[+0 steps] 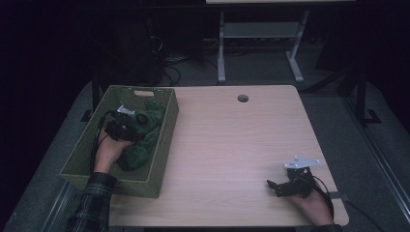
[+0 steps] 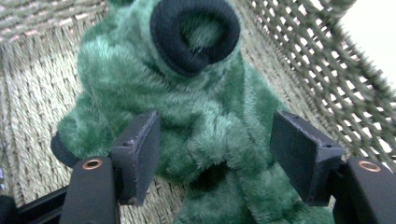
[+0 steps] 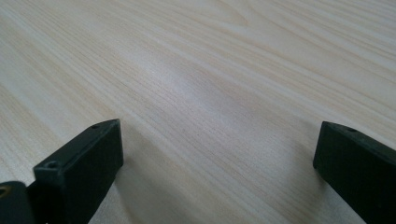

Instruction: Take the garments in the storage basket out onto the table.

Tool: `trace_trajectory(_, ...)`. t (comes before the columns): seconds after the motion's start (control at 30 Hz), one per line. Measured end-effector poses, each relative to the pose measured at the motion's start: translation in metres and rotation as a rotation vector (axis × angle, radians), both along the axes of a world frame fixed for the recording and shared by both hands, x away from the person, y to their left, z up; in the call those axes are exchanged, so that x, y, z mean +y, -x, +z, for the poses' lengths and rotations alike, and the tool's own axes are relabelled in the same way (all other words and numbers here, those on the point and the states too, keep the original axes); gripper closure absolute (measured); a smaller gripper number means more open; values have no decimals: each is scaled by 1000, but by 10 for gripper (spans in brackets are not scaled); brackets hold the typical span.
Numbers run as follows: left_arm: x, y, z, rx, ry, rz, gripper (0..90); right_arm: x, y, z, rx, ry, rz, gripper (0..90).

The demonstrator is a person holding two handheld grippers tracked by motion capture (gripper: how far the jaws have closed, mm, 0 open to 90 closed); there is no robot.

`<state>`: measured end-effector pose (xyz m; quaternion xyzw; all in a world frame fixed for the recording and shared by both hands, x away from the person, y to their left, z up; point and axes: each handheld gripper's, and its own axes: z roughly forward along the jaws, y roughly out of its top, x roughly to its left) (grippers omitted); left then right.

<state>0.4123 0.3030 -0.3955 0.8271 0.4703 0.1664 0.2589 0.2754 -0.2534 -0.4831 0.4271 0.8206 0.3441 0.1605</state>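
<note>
Currently your left tongs (image 2: 215, 154) sit inside the woven basket (image 1: 164, 140) at the left side of the bench (image 1: 232, 145), reaching in from its near end. Jaws are spread, one on each side of the green plush toy (image 2: 187, 116), which lies on the basket floor. In the left gripper view the plush fur bulges between the two black pads (image 2: 140, 154); whether the pads actually press on it you cannot tell from this angle, and the gap between them looks wider than the fold of fur in it. A black ring-shaped part (image 2: 194, 35) of the toy lies beyond the jaws, toward the far wall of the basket. The basket weave shows on both sides of the toy.

Your right tongs (image 1: 276, 187) rest low on the near right part of the bench, well apart from the basket. Jaws are released and wide, with bare pale wood between them and nothing gripped.
</note>
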Motion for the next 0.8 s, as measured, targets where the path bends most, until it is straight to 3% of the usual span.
trace_trajectory(0.27,2,-5,-10,60,21,2,413,0,0,0,0,0,0,10)
trace_trajectory(0.5,2,-5,-11,107,26,4,695,0,0,0,-4,2,1,10)
trace_trajectory(0.6,3,-4,-11,126,35,5,744,0,0,0,-5,2,2,10)
trace_trajectory(0.8,5,0,-4,105,60,6,768,0,0,0,-5,2,3,11)
